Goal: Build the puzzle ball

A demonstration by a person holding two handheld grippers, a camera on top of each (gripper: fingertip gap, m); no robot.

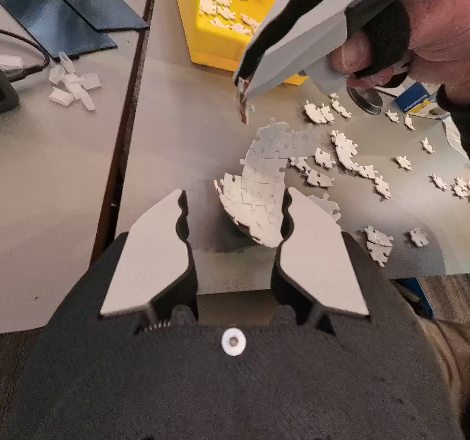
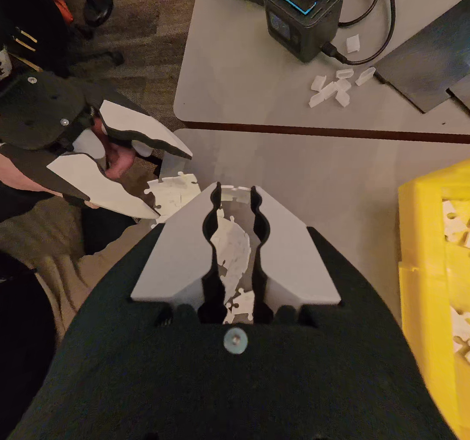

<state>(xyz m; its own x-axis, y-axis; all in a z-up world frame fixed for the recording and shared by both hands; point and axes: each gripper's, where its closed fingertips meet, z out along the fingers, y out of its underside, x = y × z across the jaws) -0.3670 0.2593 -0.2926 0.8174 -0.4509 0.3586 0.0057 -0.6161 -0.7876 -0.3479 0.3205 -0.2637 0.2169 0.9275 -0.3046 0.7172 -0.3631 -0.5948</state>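
A curved white shell of joined puzzle pieces [image 1: 259, 173] rests on the grey table [image 1: 178, 122]. My left gripper [image 1: 235, 196] is open, with the shell's near end between its jaws and close against the right finger [image 1: 312, 237]. My right gripper [image 1: 241, 89] comes in from the upper right, just above the shell's far end. It is shut on a single puzzle piece [image 1: 244, 109] at its tips. In the right wrist view the right gripper [image 2: 235, 189] holds that piece [image 2: 235, 191] over the shell [image 2: 175, 191], with the open left gripper [image 2: 173, 186] to the left.
Loose white pieces and short joined strips [image 1: 346, 148] lie scattered to the right. A yellow bin [image 1: 216, 41] holding several more pieces stands behind; it also shows in the right wrist view [image 2: 422, 250]. Clear plastic bits [image 1: 73, 84], dark sheets [image 1: 76, 8] and a black device with a cable [image 2: 300, 21] sit on the adjoining table. Left tips to right tips: about 8 cm.
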